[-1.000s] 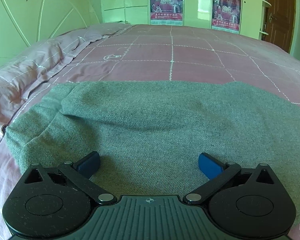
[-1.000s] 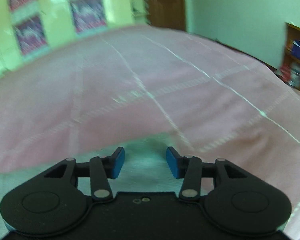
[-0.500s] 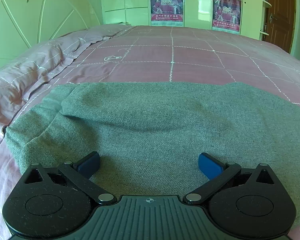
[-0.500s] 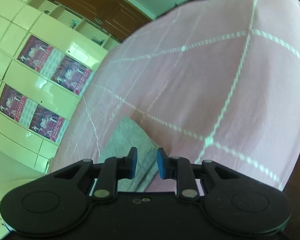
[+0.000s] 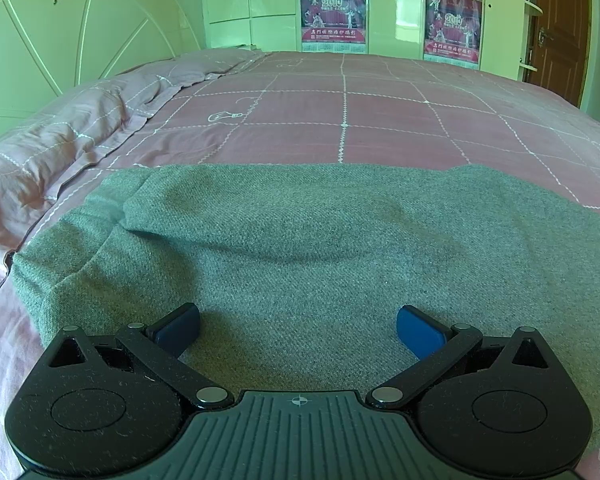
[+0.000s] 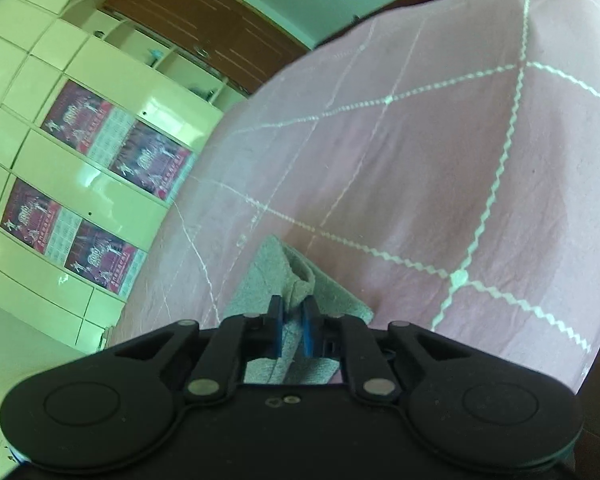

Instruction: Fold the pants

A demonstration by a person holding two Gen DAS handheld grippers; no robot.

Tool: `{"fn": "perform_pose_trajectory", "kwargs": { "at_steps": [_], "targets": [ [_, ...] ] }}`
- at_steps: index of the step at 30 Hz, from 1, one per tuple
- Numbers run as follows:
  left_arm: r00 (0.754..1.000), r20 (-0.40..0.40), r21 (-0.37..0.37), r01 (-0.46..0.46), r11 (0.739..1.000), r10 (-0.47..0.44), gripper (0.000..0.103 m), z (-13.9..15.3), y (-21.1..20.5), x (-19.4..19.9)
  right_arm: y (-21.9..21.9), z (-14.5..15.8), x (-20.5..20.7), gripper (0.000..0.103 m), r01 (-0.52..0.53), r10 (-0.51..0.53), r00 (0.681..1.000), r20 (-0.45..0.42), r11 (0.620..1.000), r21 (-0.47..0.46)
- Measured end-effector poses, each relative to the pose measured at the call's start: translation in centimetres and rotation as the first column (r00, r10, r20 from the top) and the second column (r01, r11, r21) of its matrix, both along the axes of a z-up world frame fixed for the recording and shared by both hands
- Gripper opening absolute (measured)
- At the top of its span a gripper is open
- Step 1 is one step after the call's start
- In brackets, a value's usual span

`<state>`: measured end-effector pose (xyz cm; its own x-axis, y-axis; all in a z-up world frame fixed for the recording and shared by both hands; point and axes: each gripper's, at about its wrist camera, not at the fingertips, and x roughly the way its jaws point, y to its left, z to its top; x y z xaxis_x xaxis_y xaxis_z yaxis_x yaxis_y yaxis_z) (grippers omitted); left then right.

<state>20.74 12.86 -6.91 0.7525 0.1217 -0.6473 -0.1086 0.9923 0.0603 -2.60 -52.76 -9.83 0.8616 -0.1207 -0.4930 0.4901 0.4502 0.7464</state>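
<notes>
The grey pants' [image 6: 296, 280] hem corner is pinched in the right gripper [image 6: 292, 330], cloth running toward 12 o'clock, while the left gripper [image 5: 298, 326] is held wide open over them.

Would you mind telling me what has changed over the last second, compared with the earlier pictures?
The right claw rolled over, moved to the end of the grey pants and closed from open onto a fold of them; its blue pads now pinch the cloth. The left claw stayed open and in place over the pants, which lie unchanged on the pink bedspread.
</notes>
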Motion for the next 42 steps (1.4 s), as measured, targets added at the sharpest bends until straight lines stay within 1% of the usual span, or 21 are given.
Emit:
{"fn": "perform_pose_trajectory", "kwargs": {
  "at_steps": [2, 4, 6, 8, 9, 11, 13, 15, 17, 22, 23, 24, 25, 26, 27, 30, 33, 35, 36, 40, 42],
  "targets": [
    [1.000, 0.000, 0.001, 0.003, 1.000, -0.003, 0.103, 0.0, 0.0, 0.0, -0.8, -1.7, 0.5, 0.005, 0.011, -0.007, 0.998, -0.064, 0.998, 0.062],
    [1.000, 0.000, 0.000, 0.005, 1.000, -0.005, 0.103, 0.0, 0.0, -0.1, -0.6, -1.5, -0.8, 0.017, 0.054, -0.052, 0.998, -0.035, 0.997, 0.057],
    [1.000, 0.001, -0.001, 0.006, 1.000, -0.006, 0.103, 0.1, 0.1, -0.2, -0.1, -1.0, -1.7, 0.035, 0.059, -0.058, 0.998, -0.013, 0.998, 0.037],
    [1.000, 0.002, -0.001, 0.005, 1.000, -0.005, 0.103, 0.1, 0.1, -0.2, 0.2, -1.3, -1.4, 0.053, 0.012, -0.012, 1.000, 0.000, 0.997, 0.081],
    [1.000, 0.001, 0.000, 0.006, 1.000, -0.006, 0.103, 0.1, 0.1, -0.2, 0.2, -1.6, -0.9, 0.058, -0.016, 0.015, 1.000, 0.004, 0.994, 0.105],
    [1.000, 0.002, -0.003, 0.007, 1.000, -0.007, 0.103, 0.0, 0.1, -0.2, 0.5, -2.1, 0.2, 0.055, -0.049, 0.048, 0.999, 0.005, 0.992, 0.116],
    [1.000, 0.001, -0.005, 0.013, 1.000, -0.013, 0.103, 0.1, 0.2, -0.3, 1.0, -2.1, 1.6, 0.039, -0.074, 0.075, 0.997, -0.008, 0.994, 0.084],
    [1.000, 0.000, -0.006, 0.020, 1.000, -0.020, 0.103, 0.3, 0.2, -0.5, 0.8, -2.4, 2.2, 0.004, -0.076, 0.081, 0.996, -0.048, 0.993, 0.093],
    [1.000, -0.004, -0.004, 0.029, 1.000, -0.029, 0.103, 0.3, 0.3, -0.5, 0.7, -1.9, 2.4, 0.002, -0.081, 0.084, 0.996, -0.025, 0.993, 0.091],
    [0.999, -0.013, 0.004, 0.046, 0.999, -0.046, 0.103, 0.4, 0.4, -0.8, 1.3, 1.9, 1.1, 0.001, -0.101, 0.105, 0.988, 0.111, 0.994, -0.040],
    [0.999, -0.014, 0.004, 0.047, 0.999, -0.047, 0.103, 0.4, 0.4, -0.8, 1.3, 1.6, 1.1, 0.001, -0.096, 0.103, 0.991, 0.085, 0.992, -0.079],
    [0.999, -0.014, 0.003, 0.046, 0.999, -0.046, 0.103, 0.3, 0.3, -0.8, 0.7, 0.1, 1.3, 0.001, -0.089, 0.090, 0.996, 0.020, 0.995, -0.055],
    [0.999, -0.014, 0.003, 0.044, 0.999, -0.044, 0.103, 0.3, 0.3, -0.8, -0.3, -2.1, 1.5, 0.001, -0.076, 0.078, 0.996, -0.050, 0.996, 0.040],
    [0.999, -0.014, 0.001, 0.043, 0.999, -0.043, 0.103, 0.3, 0.3, -0.9, -1.3, -3.4, 1.1, 0.000, -0.059, 0.062, 0.998, -0.019, 0.989, 0.134],
    [0.999, -0.013, 0.000, 0.043, 0.999, -0.043, 0.103, 0.3, 0.3, -0.9, -1.4, -3.2, 1.0, 0.000, -0.070, 0.072, 0.997, -0.010, 0.990, 0.120],
    [0.999, -0.005, 0.007, 0.044, 0.999, -0.044, 0.103, 0.4, 0.4, -1.4, 0.0, -0.9, 1.7, 0.001, -0.110, 0.107, 0.991, -0.078, 0.994, -0.028],
    [0.999, 0.046, 0.052, -0.008, 0.999, 0.006, 0.103, 1.1, 0.7, -2.6, -0.6, -1.0, 1.6, 0.001, -0.103, 0.102, 0.991, -0.087, 0.995, 0.001],
    [0.991, 0.044, 0.158, -0.129, 0.979, 0.124, 0.103, 0.6, 2.1, -2.2, -0.9, -1.1, 1.5, 0.001, -0.111, 0.111, 0.990, -0.086, 0.994, 0.004],
    [0.993, 0.043, 0.124, -0.116, 0.986, 0.111, 0.103, 0.2, 3.1, -2.1, -0.8, -1.2, 1.7, 0.001, -0.119, 0.119, 0.989, -0.089, 0.993, 0.002],
    [0.996, 0.063, 0.128, -0.071, 0.989, 0.064, 0.103, 1.1, 2.8, -2.8, 0.1, -0.7, 2.0, 0.002, -0.142, 0.139, 0.985, -0.105, 0.990, -0.022],
    [0.990, 0.132, 0.046, -0.052, 0.998, 0.045, 0.103, 2.8, 1.7, -4.7, 0.2, -0.8, 2.3, 0.003, -0.139, 0.137, 0.985, -0.102, 0.990, -0.018]
  ]
}}
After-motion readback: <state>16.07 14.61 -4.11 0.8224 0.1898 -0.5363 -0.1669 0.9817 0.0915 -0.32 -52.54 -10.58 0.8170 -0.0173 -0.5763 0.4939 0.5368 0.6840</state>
